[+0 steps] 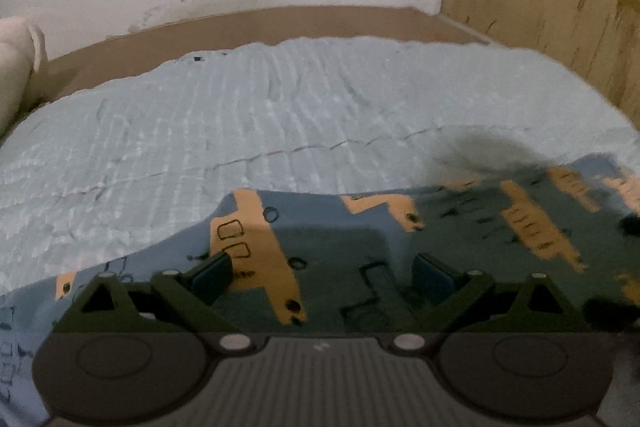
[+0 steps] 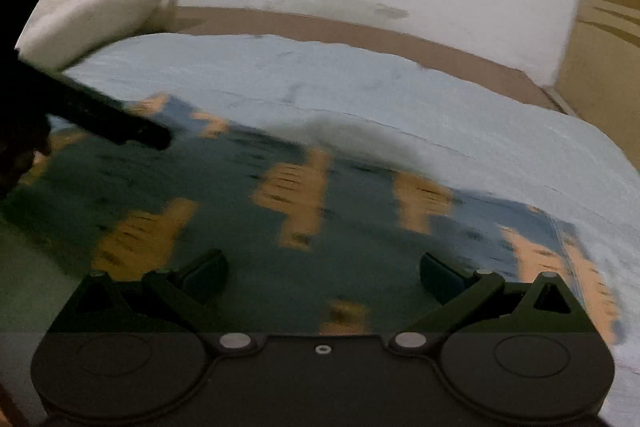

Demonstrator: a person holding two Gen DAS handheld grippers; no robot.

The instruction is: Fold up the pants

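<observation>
Patterned blue-and-orange pants [image 1: 360, 239] lie spread across the near half of a bed [image 1: 240, 115] — both tools hover just above them. Left tool [image 1: 322, 277] and right tool [image 2: 322, 273] gape wide, gripping nothing. The cloth looks soft, light and limp — best pinched at an edge or hem.

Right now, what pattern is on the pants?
Blue pants with orange blocks and dark outline doodles; sharpest in the left wrist view.

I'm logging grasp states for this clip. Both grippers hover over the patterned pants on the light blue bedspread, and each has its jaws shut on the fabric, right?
Not quite. The left gripper and right gripper are over the patterned pants on the light blue bedspread, but both wrist views show the jaws wide open, gripping nothing.
</observation>
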